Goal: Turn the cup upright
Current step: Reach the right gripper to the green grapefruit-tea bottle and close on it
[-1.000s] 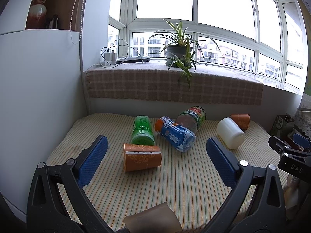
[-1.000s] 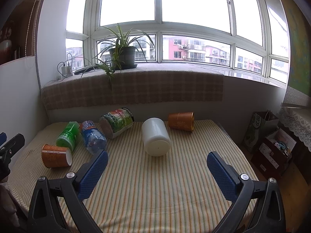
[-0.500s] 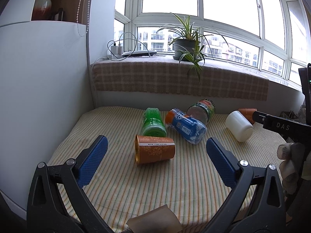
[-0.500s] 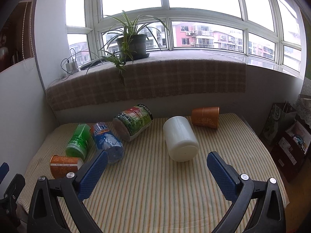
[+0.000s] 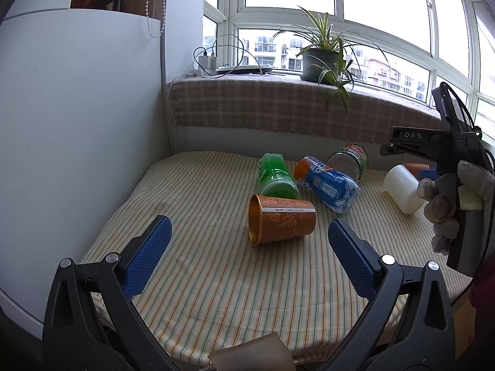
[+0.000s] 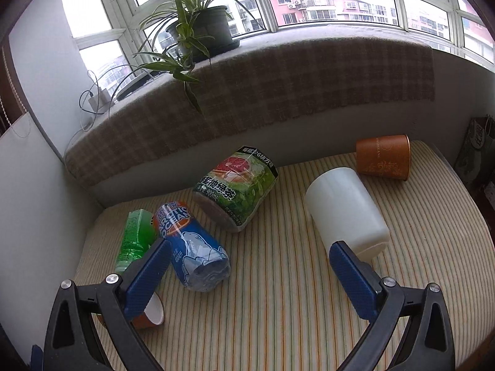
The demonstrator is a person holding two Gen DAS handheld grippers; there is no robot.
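An orange cup (image 5: 281,222) lies on its side on the striped tablecloth (image 5: 216,278), mouth to the left, just ahead of my open, empty left gripper (image 5: 247,262). A sliver of it shows behind my left finger in the right wrist view (image 6: 151,315). A second orange cup (image 6: 383,157) lies on its side at the far right. A white cup (image 6: 346,210) lies on its side, its base just beyond my right finger. My right gripper (image 6: 247,278) is open and empty above the table's middle.
A green bottle (image 5: 273,176), a blue bottle (image 6: 191,247) and a large green-labelled bottle (image 6: 238,191) lie between the cups. A white wall panel (image 5: 77,123) stands at the left. A plaid-covered sill (image 6: 278,92) with a potted plant (image 6: 198,27) runs behind.
My left gripper has moved closer to the near orange cup. My right gripper has moved forward and tilted down over the table, nearer the white cup and the bottles.
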